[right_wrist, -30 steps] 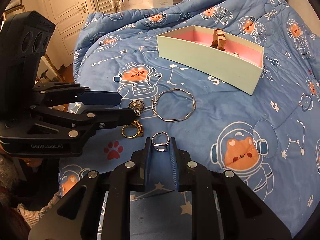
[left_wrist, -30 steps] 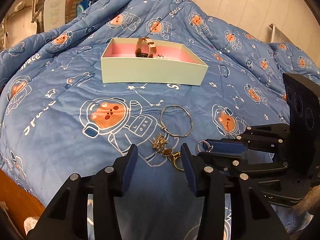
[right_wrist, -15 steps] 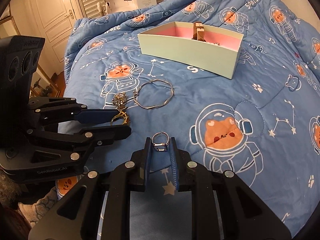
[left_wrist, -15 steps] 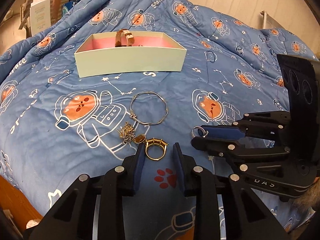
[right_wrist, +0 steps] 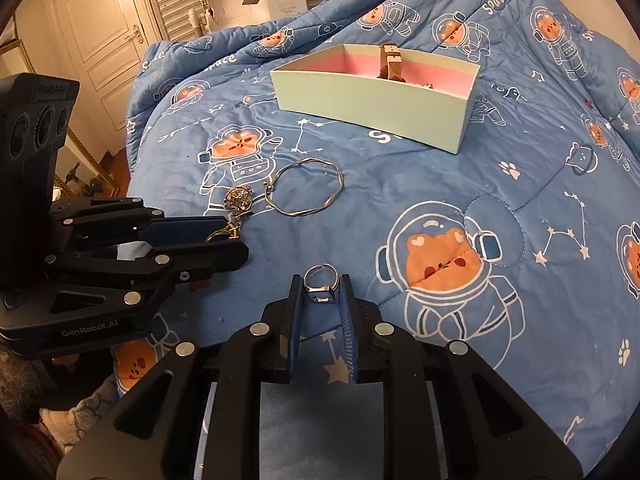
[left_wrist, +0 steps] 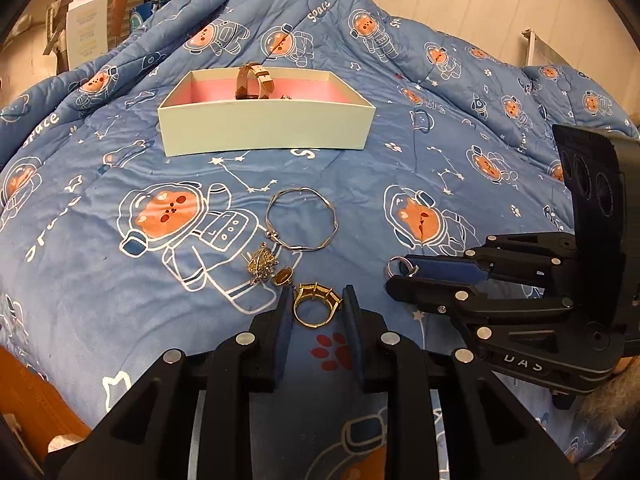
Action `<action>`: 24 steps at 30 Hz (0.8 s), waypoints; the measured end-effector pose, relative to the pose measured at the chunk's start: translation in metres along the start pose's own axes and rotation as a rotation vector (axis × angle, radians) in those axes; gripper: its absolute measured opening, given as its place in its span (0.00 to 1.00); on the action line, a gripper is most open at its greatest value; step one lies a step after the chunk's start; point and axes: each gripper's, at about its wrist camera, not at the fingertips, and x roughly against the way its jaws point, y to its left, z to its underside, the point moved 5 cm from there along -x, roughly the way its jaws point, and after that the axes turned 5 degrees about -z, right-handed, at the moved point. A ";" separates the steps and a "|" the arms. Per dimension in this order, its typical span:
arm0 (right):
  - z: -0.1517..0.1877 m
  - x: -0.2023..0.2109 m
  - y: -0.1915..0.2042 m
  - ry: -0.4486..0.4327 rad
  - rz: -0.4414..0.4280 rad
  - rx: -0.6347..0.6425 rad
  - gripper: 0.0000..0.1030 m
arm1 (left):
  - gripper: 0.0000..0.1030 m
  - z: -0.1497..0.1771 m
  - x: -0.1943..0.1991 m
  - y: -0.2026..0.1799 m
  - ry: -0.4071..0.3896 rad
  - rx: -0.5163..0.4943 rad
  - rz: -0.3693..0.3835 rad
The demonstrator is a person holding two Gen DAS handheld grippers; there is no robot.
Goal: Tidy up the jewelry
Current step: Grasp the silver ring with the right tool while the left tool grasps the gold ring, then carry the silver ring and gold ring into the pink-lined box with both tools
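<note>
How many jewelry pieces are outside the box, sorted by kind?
Rings: 2, gold ring in left hand-held gripper, silver ring in right hand-held gripper
Bangles: 1, silver bangle
Brooches: 1, gold brooch
Total: 4

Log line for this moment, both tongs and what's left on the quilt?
left tongs: shut on gold ring | right tongs: shut on silver ring | on quilt: bangle, brooch | box: holds watch
</note>
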 end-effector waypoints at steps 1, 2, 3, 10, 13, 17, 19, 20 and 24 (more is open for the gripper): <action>0.000 0.001 0.000 -0.002 0.000 -0.002 0.18 | 0.23 0.000 0.002 0.001 -0.002 0.003 -0.002; 0.000 0.002 0.000 -0.004 0.000 -0.005 0.18 | 0.23 -0.001 0.005 0.001 -0.005 0.005 -0.003; 0.000 0.003 0.000 -0.007 0.001 -0.008 0.18 | 0.23 -0.001 0.008 0.001 -0.009 0.007 -0.002; -0.004 0.016 0.004 -0.041 -0.017 -0.018 0.18 | 0.23 -0.006 0.025 0.004 -0.030 0.003 -0.028; -0.009 0.021 0.007 -0.061 -0.021 -0.016 0.18 | 0.23 -0.010 0.032 0.005 -0.054 -0.009 -0.043; -0.019 0.026 0.012 -0.082 -0.023 -0.010 0.18 | 0.23 -0.018 0.037 0.006 -0.079 -0.021 -0.062; -0.024 0.028 0.013 -0.091 -0.024 -0.007 0.18 | 0.23 -0.022 0.039 0.007 -0.089 -0.028 -0.070; -0.027 0.029 0.013 -0.096 -0.021 -0.004 0.18 | 0.23 -0.024 0.039 0.007 -0.094 -0.033 -0.073; -0.039 0.032 0.013 -0.115 -0.018 0.003 0.18 | 0.23 -0.035 0.042 0.007 -0.113 -0.044 -0.077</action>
